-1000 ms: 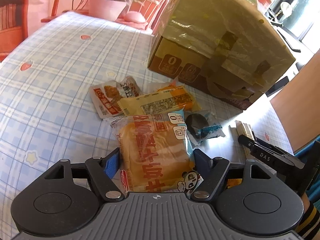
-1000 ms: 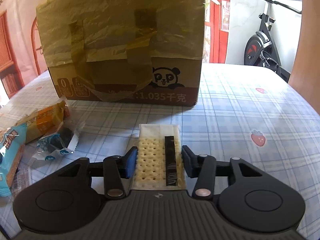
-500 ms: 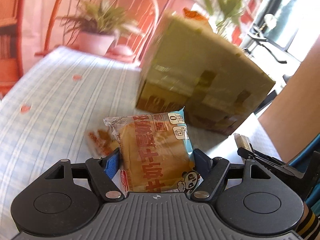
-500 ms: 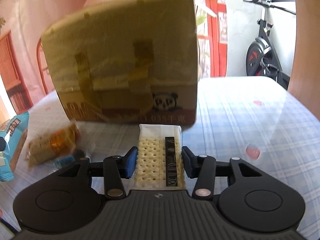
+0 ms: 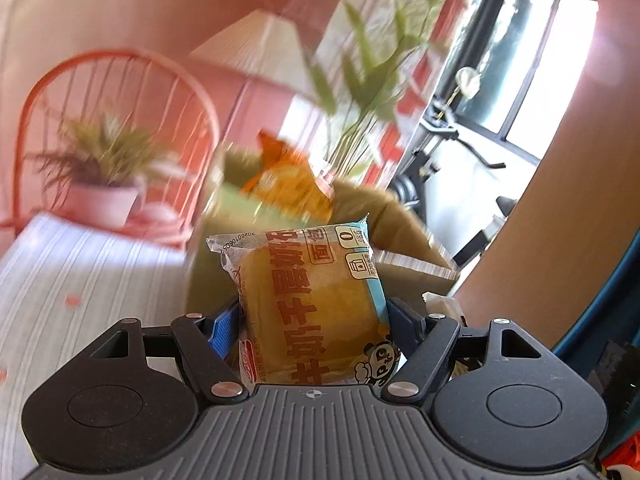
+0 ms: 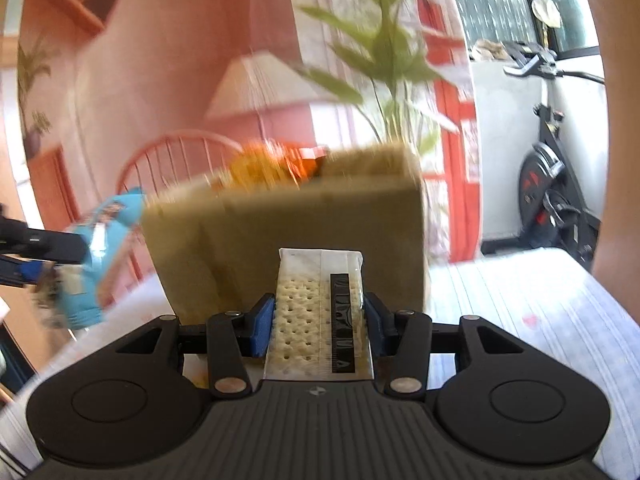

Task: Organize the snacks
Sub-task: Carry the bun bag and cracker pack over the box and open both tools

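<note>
My left gripper is shut on a wrapped bread packet with a blue edge and red print, held in the air in front of the cardboard box. My right gripper is shut on a clear pack of crackers, held up before the same box. An orange snack bag sticks out of the box's open top; it also shows in the right wrist view. The bread packet and the left gripper show at the left of the right wrist view.
The box stands on a table with a blue checked cloth. A potted plant and a red chair are behind the table. An exercise bike stands at the right. Both views are motion-blurred.
Both grippers have risen with their packets from the table to near the height of the box's top. The loose snacks on the cloth have dropped out of view.
</note>
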